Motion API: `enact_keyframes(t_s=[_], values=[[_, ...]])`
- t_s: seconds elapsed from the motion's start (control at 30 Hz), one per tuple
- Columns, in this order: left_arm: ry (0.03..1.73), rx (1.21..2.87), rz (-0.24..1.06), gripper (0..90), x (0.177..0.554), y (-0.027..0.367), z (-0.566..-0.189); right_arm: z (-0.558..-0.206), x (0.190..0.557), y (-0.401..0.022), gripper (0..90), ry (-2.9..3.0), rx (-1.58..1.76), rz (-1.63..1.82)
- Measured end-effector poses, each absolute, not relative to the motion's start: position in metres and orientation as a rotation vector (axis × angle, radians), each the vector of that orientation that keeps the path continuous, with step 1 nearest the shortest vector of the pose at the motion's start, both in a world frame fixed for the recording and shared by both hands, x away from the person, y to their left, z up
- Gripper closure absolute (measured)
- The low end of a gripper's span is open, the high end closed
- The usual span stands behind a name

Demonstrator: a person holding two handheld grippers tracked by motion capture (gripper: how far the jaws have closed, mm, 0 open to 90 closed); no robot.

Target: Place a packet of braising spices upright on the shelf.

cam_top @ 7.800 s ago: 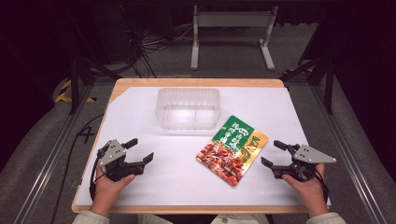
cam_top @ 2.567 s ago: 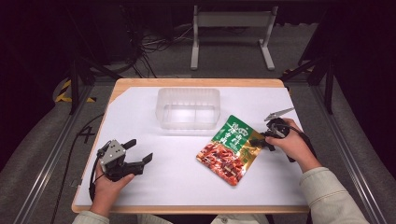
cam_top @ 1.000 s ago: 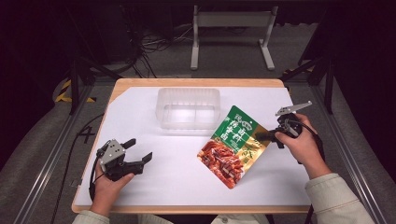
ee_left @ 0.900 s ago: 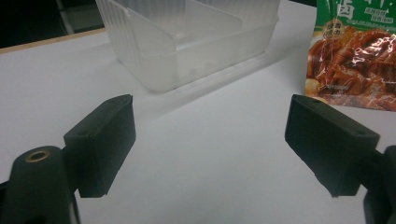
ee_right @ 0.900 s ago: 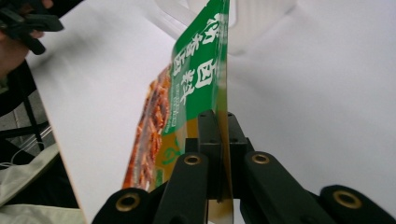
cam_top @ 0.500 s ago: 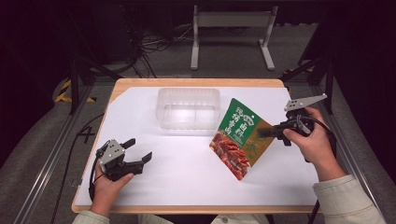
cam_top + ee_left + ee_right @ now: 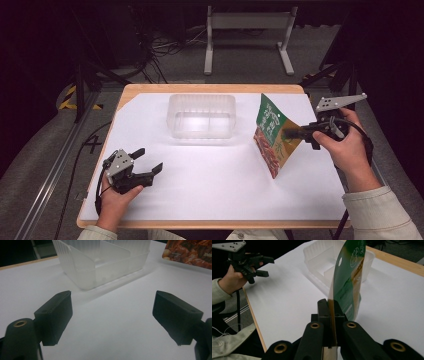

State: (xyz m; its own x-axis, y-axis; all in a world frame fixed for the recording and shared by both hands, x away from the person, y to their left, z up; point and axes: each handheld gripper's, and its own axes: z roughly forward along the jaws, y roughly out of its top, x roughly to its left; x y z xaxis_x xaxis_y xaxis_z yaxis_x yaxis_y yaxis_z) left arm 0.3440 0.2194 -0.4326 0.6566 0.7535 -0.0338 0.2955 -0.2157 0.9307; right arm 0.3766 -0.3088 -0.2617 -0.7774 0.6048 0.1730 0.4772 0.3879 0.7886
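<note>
From where I stand, the right gripper (image 7: 291,133) has its jaws clamped flat on one edge of the snack pouch (image 7: 271,134), which hangs clear of the white table cover (image 7: 210,175), tilted on a corner, just to the right of the clear plastic container (image 7: 202,115). In the right gripper view the pouch (image 7: 348,280) rises edge-on from between the two black jaws, so its green face with the hang hole shows at a steep slant and the print cannot be read; the very edge that is pinched disappears inside the jaws. In the high view the lettering on the pouch is too small to make out, though the reddish food picture on its lower half is plain enough.

The left gripper (image 7: 145,167) sits low near the front left of the table in the person's left hand (image 7: 116,197), jaws spread wide with nothing between them. Its own view looks across bare white cover toward the container (image 7: 105,262), whose top is cut off by the frame; an inner divider wall shows through the cloudy plastic. A corner of the pouch (image 7: 190,253) shows at the upper right of that view, cropped and blurred.

The right hand (image 7: 345,147) wraps the gripper body, hiding much of it; a pale sleeve (image 7: 380,215) runs off the lower edge.
</note>
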Motion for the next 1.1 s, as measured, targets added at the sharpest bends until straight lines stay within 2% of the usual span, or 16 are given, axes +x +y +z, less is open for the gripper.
enact_keyframes(t_s=[1.1], values=[[0.853, 1.786, 0.538, 17.0, 0.339, 0.225, -0.432, -0.211, 0.397, -0.281, 90.0, 2.433, 0.874, 1.5]])
